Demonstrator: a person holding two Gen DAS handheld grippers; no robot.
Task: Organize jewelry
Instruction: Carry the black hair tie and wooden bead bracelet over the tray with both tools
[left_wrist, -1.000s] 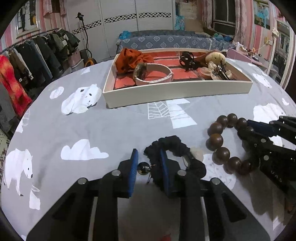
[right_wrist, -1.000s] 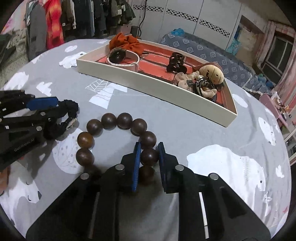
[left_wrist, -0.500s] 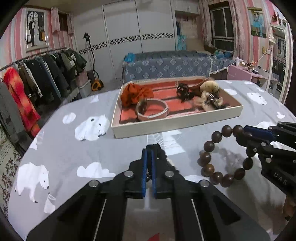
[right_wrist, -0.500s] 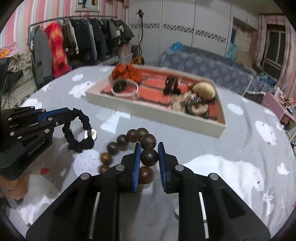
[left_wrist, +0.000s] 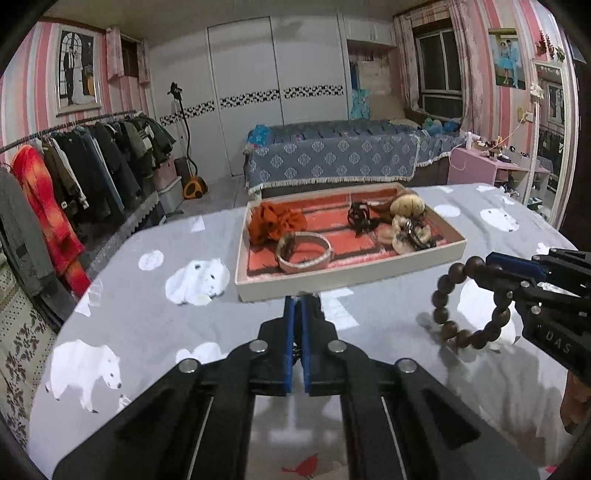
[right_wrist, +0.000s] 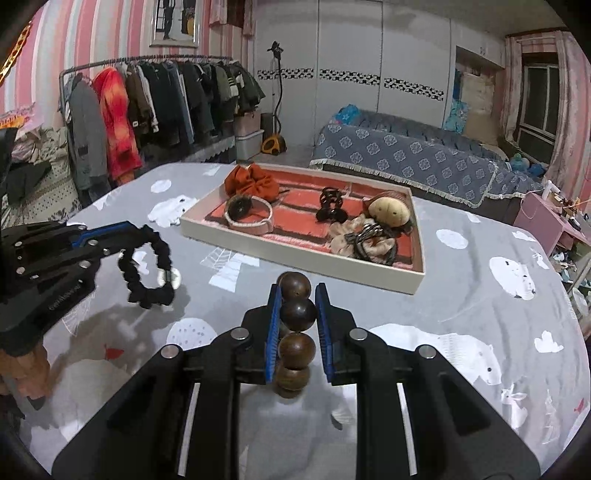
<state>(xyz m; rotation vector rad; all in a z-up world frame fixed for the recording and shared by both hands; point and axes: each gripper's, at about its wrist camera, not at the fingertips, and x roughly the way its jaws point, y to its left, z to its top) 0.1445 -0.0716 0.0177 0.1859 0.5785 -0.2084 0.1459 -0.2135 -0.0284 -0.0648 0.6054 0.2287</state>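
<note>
wrist views side by side (angled down), sharing tray (left_wrist: 351, 275)

Bare grey tablecloth (right_wrist: 461, 295) lies open before the tray (right_wrist: 295, 254) (its near wall stands between); inside, the red middle strip is free.

Clothes rack (right_wrist: 155, 99), patterned bed (left_wrist: 340, 158) and garment steamer (right_wrist: 275, 110) behind the table

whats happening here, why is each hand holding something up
A person is tidying jewelry with two handheld tongs. The left tongs are shut on a black scrunchie, which hangs clear of the table. The right tongs grip a brown bead bracelet, also off the table. The tray ahead already holds an orange scrunchie, a pink watch, a black hair claw and more hair ties. Neither item is over it yet.
</note>
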